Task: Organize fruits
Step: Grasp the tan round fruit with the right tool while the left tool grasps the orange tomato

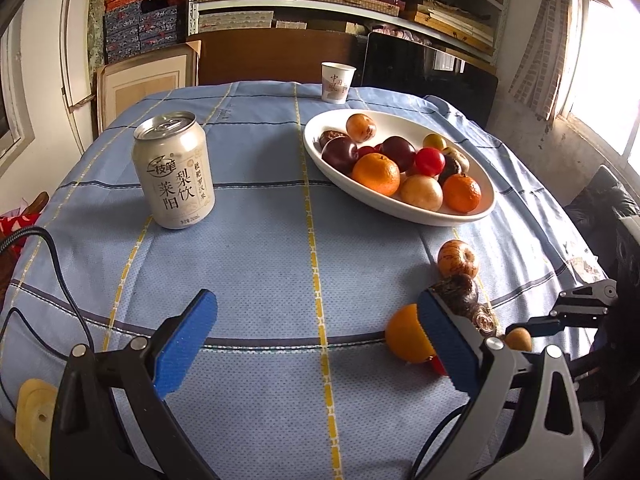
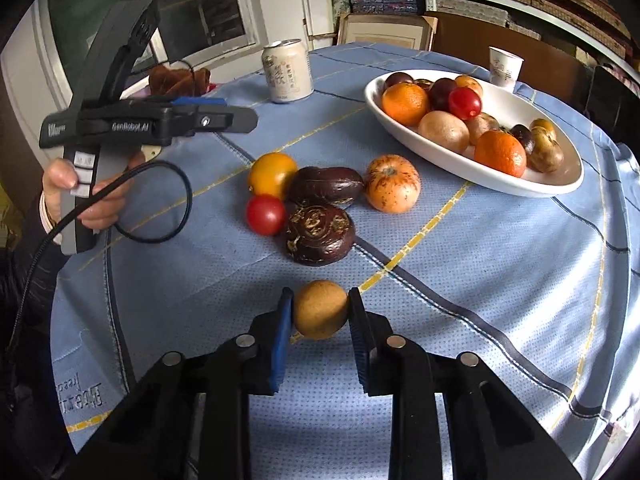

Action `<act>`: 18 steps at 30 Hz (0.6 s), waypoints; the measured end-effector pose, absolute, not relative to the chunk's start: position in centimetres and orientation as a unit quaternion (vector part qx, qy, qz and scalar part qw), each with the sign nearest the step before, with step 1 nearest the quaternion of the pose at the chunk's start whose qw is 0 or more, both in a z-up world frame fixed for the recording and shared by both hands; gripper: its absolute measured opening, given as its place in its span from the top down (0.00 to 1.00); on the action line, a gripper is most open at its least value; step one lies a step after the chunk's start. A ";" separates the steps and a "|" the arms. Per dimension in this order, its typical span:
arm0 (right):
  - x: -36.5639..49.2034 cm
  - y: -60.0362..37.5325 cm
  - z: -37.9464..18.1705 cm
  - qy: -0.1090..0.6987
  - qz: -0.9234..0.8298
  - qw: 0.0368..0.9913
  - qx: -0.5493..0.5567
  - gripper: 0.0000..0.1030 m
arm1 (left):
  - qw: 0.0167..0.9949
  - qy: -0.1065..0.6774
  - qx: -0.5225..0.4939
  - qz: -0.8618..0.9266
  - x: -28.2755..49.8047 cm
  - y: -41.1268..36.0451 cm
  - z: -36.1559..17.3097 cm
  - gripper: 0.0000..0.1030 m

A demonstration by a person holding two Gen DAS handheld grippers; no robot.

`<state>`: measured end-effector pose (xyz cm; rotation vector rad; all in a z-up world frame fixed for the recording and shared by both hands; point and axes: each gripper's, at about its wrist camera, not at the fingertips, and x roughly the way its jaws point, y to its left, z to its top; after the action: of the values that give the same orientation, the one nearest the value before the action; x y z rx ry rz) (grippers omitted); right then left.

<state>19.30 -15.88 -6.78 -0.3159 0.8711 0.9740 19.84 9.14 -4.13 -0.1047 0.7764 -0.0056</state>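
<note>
A white oval bowl [image 2: 560, 184] [image 1: 320, 156] holds several fruits: oranges, plums, red tomatoes, tan round ones. Loose on the blue cloth lie a yellow-orange fruit [image 2: 272, 174] [image 1: 406, 334], a red tomato [image 2: 265, 214], two dark brown fruits [image 2: 325, 186] [image 2: 320, 234] and a speckled orange fruit [image 2: 393, 189] [image 1: 457, 259]. My right gripper [image 2: 320, 310] has its pads on both sides of a small tan round fruit [image 2: 320, 309] [image 1: 519, 339] on the cloth. My left gripper [image 1: 316, 316] is open and empty above the cloth; in the right wrist view it hangs at the left [image 2: 200, 114].
A white drink can [image 1: 174, 172] [image 2: 287, 71] stands at the left of the table. A paper cup [image 1: 337, 82] [image 2: 505, 68] stands behind the bowl. A black cable [image 2: 160, 200] loops from the left gripper's handle. Shelves and frames stand behind the table.
</note>
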 end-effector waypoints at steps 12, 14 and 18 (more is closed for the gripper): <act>20.6 -16.8 -5.9 0.399 0.434 0.801 -0.104 0.73 | 0.909 0.401 -0.043 -0.103 20.3 6.0 -4.8 0.26; 20.5 -16.7 -5.9 0.400 0.432 0.802 -0.105 0.73 | 0.907 0.405 -0.044 -0.108 20.4 5.8 -5.1 0.33; 20.2 -16.8 -6.0 0.400 0.431 0.802 -0.107 0.73 | 0.902 0.412 -0.049 -0.119 20.7 5.5 -5.4 0.40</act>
<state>20.19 -16.77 -5.95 -0.2304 0.8573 0.9245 20.72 5.51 -5.36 -0.1005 0.8510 -0.2454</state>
